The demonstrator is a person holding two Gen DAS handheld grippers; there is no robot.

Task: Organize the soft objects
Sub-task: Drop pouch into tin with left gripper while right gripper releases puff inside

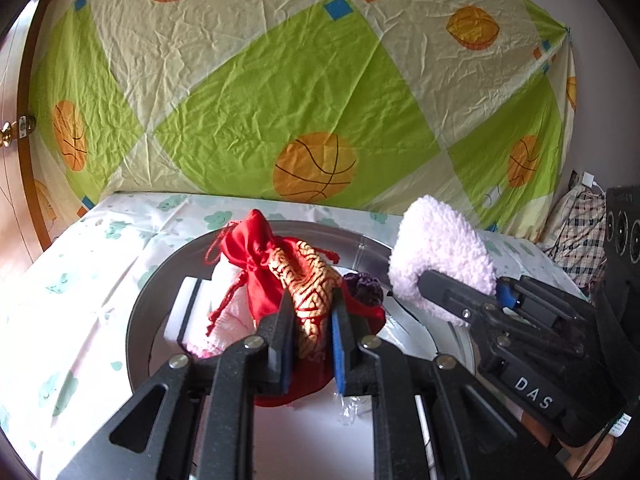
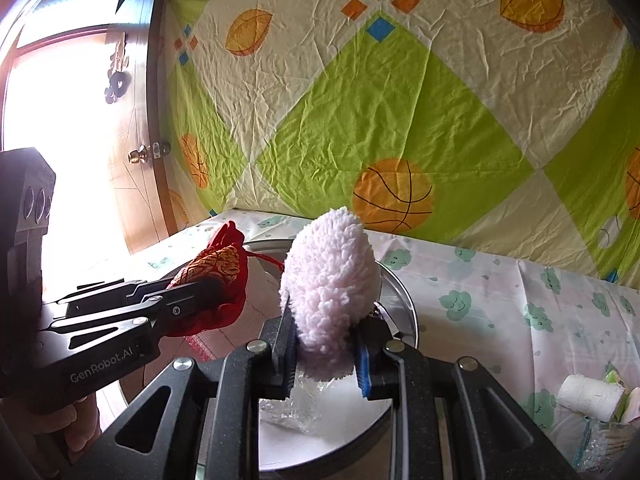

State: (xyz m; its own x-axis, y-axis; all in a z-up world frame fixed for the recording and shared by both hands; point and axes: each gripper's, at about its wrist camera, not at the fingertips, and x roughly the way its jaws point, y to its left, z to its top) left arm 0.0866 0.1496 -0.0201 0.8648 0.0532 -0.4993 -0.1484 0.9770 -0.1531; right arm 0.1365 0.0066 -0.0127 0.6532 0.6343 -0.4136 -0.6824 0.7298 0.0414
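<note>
Two soft things are held above the round metal tray (image 1: pixel 256 236): a red drawstring pouch (image 1: pixel 308 280) pinched tight in the left gripper (image 1: pixel 312 340), and a fluffy pink piece (image 2: pixel 332 280) squeezed in the right gripper (image 2: pixel 326 354) (tray on a cloud-print cloth (image 2: pixel 500 300)).
</note>
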